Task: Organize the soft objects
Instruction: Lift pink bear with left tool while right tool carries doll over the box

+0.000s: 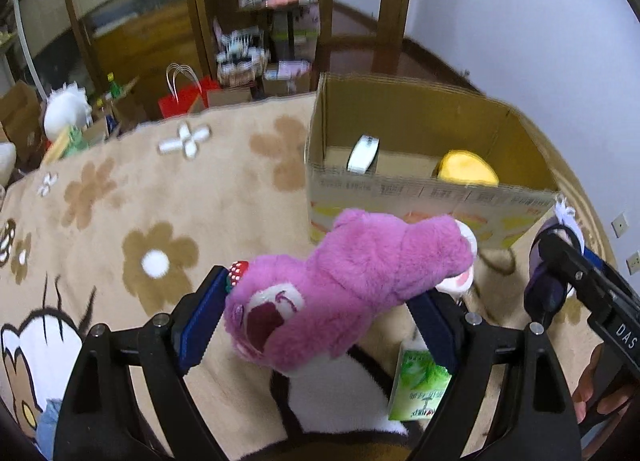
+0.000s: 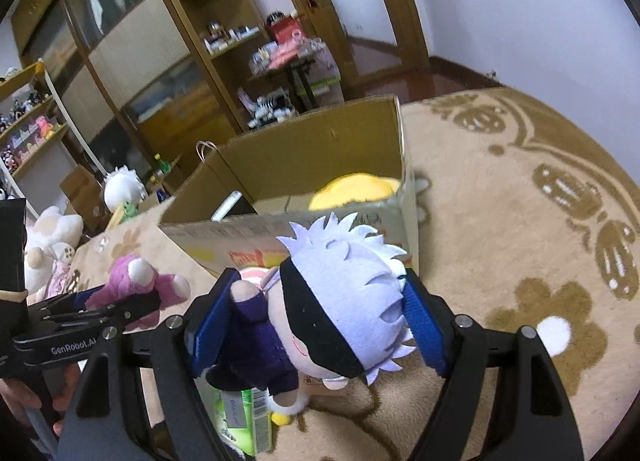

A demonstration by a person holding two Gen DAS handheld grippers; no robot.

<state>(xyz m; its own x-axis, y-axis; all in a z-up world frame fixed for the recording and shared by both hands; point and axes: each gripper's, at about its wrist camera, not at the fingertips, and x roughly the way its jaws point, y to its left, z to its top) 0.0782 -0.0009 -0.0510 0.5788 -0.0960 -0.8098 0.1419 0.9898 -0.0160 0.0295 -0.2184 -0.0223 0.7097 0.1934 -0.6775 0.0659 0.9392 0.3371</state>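
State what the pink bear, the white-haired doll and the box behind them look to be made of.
Pink bear: long-pile plush, fuzzy and matte, its fibres blurring the outline. White-haired doll: smoother short-nap fabric; the hair spikes look like flat cut felt, with a black cloth band over the eyes. Box: brown corrugated cardboard, going by its raw cut rim and printed front.

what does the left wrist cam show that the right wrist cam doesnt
Only the left wrist view shows the red paper bag and the bear's face. Only the right wrist view shows the white-haired blindfolded doll fully, plus the cream plush pile. Both show the cardboard box, yellow plush inside, pink bear and green carton.
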